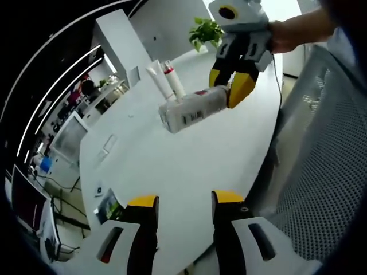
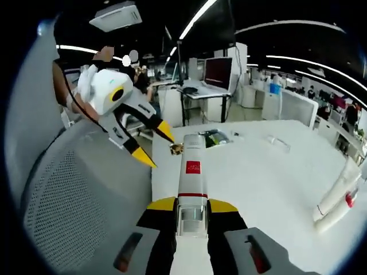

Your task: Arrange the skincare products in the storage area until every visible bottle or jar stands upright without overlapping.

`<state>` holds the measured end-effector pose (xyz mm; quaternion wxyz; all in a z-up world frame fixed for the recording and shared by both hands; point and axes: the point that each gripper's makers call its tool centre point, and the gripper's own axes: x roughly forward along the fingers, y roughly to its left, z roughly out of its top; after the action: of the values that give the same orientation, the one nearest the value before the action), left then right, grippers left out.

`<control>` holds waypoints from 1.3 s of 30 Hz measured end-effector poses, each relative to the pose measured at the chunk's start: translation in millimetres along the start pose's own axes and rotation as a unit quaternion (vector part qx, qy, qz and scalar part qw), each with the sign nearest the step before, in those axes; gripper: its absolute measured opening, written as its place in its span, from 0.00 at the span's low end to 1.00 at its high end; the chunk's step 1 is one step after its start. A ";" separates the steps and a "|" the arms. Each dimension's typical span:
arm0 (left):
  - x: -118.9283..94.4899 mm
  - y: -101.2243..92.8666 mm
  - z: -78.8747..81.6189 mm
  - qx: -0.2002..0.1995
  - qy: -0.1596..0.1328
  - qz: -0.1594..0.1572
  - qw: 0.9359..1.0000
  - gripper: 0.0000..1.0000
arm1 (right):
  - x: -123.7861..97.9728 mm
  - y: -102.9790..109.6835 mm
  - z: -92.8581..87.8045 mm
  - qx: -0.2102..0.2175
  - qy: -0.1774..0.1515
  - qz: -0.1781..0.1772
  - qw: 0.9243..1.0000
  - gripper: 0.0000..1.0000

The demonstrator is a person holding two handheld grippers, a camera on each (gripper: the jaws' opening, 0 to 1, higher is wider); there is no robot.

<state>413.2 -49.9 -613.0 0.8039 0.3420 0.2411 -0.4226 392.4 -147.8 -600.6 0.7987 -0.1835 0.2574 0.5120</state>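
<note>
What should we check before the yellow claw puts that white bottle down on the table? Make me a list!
1. Right gripper has a firm hold on the white bottle: ok, its jaws are closed on it.
2. Bottle upright: not ok, it is held sideways above the table.
3. Left gripper free to help: ok, open and holding nothing.
4. Two tubes out of the way: ok, they stand farther back, apart from the bottle.
5. Bare table under the bottle: ok, white surface with nothing on it there.
6. Bottle cap shut tight: cannot tell.
</note>
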 end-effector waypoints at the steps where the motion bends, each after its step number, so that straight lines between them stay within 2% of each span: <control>1: -0.4 -1.4 1.9 0.001 -0.004 -0.002 1.000 0.35 | 2.0 3.6 -1.4 -0.013 0.008 0.007 1.000 0.11; 9: -2.5 -21.0 19.1 0.035 -0.046 -0.040 0.998 0.35 | 15.2 29.3 -3.6 -0.098 0.048 0.048 0.993 0.11; 14: -2.5 -31.9 19.8 0.057 -0.049 -0.062 0.995 0.31 | 20.4 36.8 -0.5 -0.145 0.062 0.061 0.986 0.11; 16: -2.8 -39.0 20.9 0.080 -0.053 -0.077 0.992 0.26 | 21.1 36.8 1.9 -0.167 0.067 0.061 0.982 0.11; 18: -3.0 -43.1 23.3 0.098 -0.057 -0.081 0.990 0.24 | 20.8 37.4 1.8 -0.188 0.077 0.067 0.977 0.11; 21: -3.3 -49.5 23.0 0.111 -0.054 -0.092 0.988 0.22 | 22.0 37.8 -0.2 -0.231 0.093 0.070 0.966 0.11; 26: -2.7 -55.5 19.5 0.134 -0.041 -0.103 0.985 0.20 | 24.3 41.4 0.9 -0.270 0.104 0.078 0.954 0.11; 31: -4.8 -54.5 16.7 0.133 -0.029 -0.105 0.985 0.19 | 24.7 42.6 3.9 -0.278 0.102 0.084 0.951 0.11; 39: -6.8 -54.0 15.2 0.118 -0.021 -0.110 0.987 0.19 | 28.2 41.5 3.0 -0.266 0.095 0.077 0.956 0.13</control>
<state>365.5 -79.9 -617.2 0.7114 0.3970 0.2083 -0.5413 364.9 -108.8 -616.2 0.6509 -0.4167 0.1998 0.6023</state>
